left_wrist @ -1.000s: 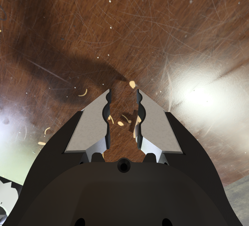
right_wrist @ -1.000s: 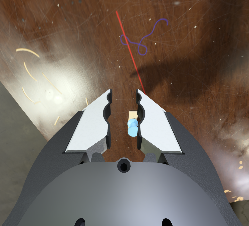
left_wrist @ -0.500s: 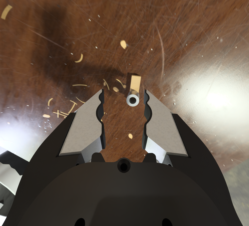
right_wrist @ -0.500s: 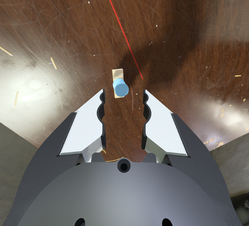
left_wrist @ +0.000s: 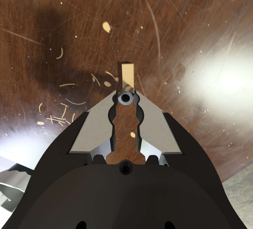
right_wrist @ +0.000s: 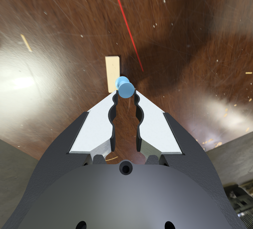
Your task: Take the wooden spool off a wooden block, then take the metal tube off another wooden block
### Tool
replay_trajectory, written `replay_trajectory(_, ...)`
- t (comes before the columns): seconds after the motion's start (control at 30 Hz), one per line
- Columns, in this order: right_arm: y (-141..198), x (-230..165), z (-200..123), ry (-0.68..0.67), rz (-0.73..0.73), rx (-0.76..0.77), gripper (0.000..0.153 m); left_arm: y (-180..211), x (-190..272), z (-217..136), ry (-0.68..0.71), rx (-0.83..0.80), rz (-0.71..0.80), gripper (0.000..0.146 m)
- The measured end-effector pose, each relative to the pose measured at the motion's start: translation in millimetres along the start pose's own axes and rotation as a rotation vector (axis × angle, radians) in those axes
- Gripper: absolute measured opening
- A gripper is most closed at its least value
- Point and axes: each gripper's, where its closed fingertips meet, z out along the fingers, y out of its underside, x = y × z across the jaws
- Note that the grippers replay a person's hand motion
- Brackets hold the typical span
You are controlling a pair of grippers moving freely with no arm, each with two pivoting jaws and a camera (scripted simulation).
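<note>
Since half a second earlier, we had closed our left hand-held gripper (left_wrist: 125, 95) around the metal tube (left_wrist: 125, 97) and our right hand-held gripper (right_wrist: 125, 92) around the blue spool (right_wrist: 126, 90), both at frame centre, each below its wooden block (left_wrist: 127, 74) on the tabletop (left_wrist: 178, 17). We judged these tip-only holds could slip.

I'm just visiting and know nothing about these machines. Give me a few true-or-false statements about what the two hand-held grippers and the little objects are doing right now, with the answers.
1. The metal tube sits between the tips of the left hand-held gripper. True.
2. The wooden spool is red. False: it is light blue.
3. The spool is at the tips of the right hand-held gripper. True.
4. The wooden block behind the spool is dark grey. False: it is pale wood.
5. The table is spotless white. False: it is scratched brown wood, strewn with shavings.
</note>
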Motion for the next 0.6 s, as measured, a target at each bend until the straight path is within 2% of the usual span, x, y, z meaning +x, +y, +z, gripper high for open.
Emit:
replay_trajectory(0.17,27.2,20.1,3.9,0.04,0.005,-0.036,0.023,29.1,8.6,-6.9,0.048,-0.027,0.201,0.023)
replay_trajectory(0.27,40.9,30.6,6.3,0.047,-0.025,-0.034,0.023,49.0,13.2,-10.7,0.112,0.025,0.322,0.023)
replay_trajectory(0.4,62.7,46.3,9.6,0.031,-0.062,-0.047,0.023,78.0,8.7,-14.3,0.175,0.056,0.324,0.023)
replay_trajectory(0.6,98.8,76.4,15.7,0.036,-0.113,-0.081,0.023,132.4,-14.0,-21.4,0.129,-0.107,0.347,0.023)
